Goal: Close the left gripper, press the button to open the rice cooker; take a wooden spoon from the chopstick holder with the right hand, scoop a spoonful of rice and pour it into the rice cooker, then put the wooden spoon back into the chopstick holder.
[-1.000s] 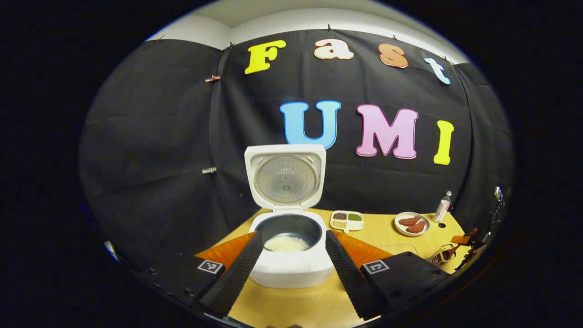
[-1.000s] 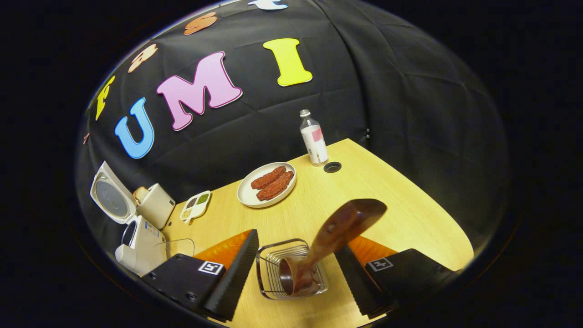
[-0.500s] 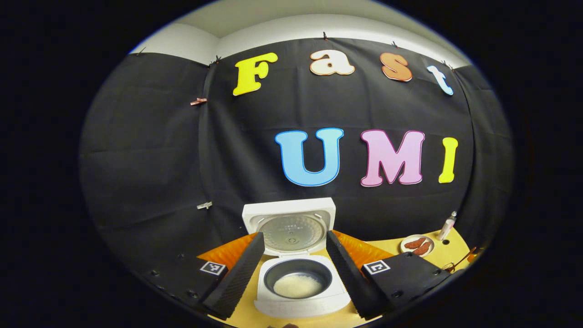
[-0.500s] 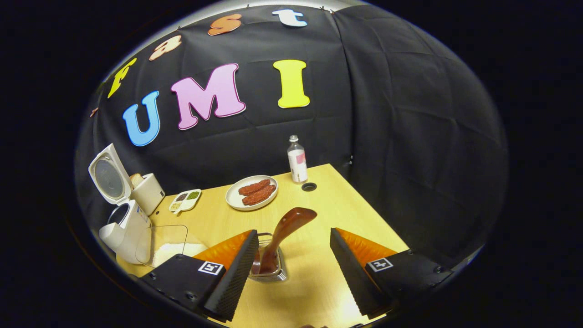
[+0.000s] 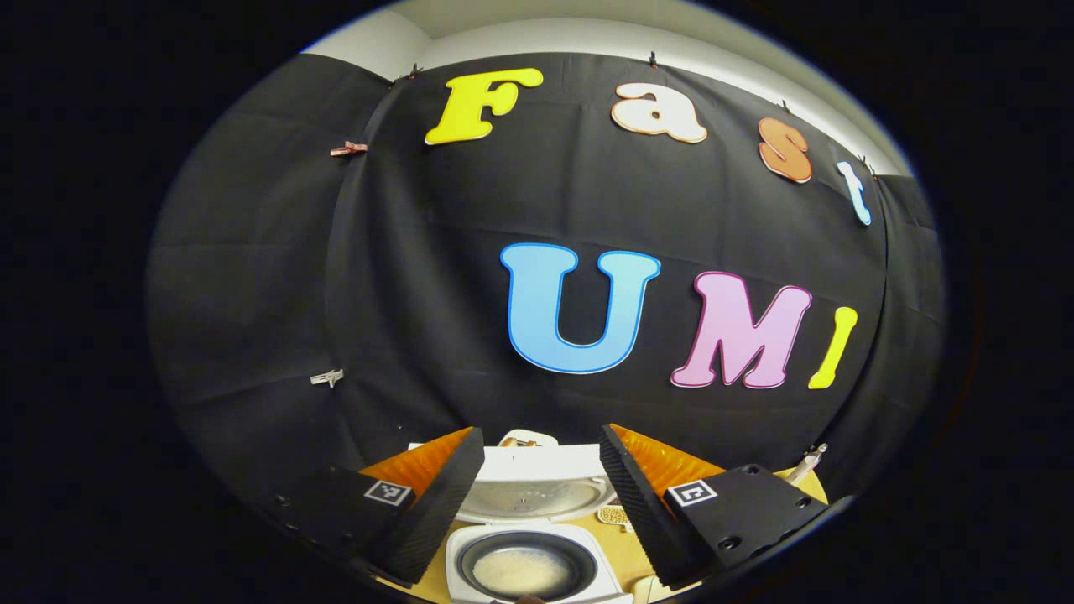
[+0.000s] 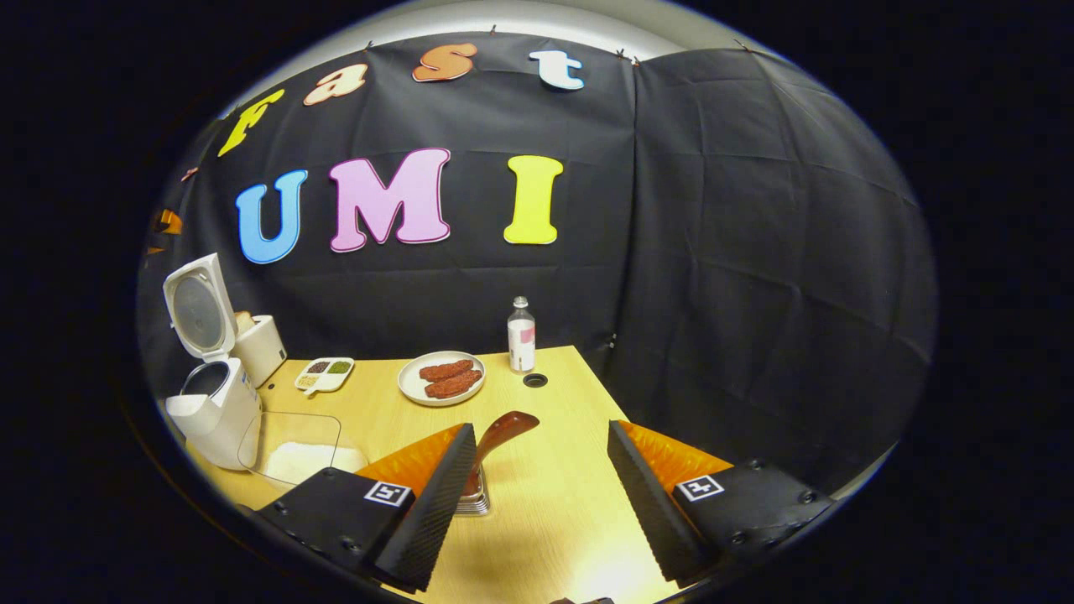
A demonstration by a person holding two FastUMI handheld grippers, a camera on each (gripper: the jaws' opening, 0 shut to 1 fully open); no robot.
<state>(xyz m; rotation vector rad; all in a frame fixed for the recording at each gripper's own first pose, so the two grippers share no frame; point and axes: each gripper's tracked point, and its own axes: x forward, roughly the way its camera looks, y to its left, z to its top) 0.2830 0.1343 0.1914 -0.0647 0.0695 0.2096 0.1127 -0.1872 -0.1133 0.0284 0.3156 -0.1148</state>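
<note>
Left gripper (image 5: 537, 503): fingers spread, holding nothing.
Rice cooker (image 5: 524, 564): at 6 o'clock in the left gripper view, lid up, white rice in the pot.
Right gripper (image 6: 537, 495): fingers apart, empty.
Wooden spoon (image 6: 497, 436): standing tilted in the chopstick holder (image 6: 475, 501), just beside the gripper's finger at 7 o'clock.
Clear rice container (image 6: 294, 449): at 8 o'clock beside the cooker.
Plate (image 6: 441, 378): near the bottle (image 6: 521, 335), toward 12 o'clock.

In the left gripper view we look from above the cooker (image 5: 524, 554) toward the wall. The right gripper view faces across the table (image 6: 570, 419) from farther off. The 2 views share the cooker.
</note>
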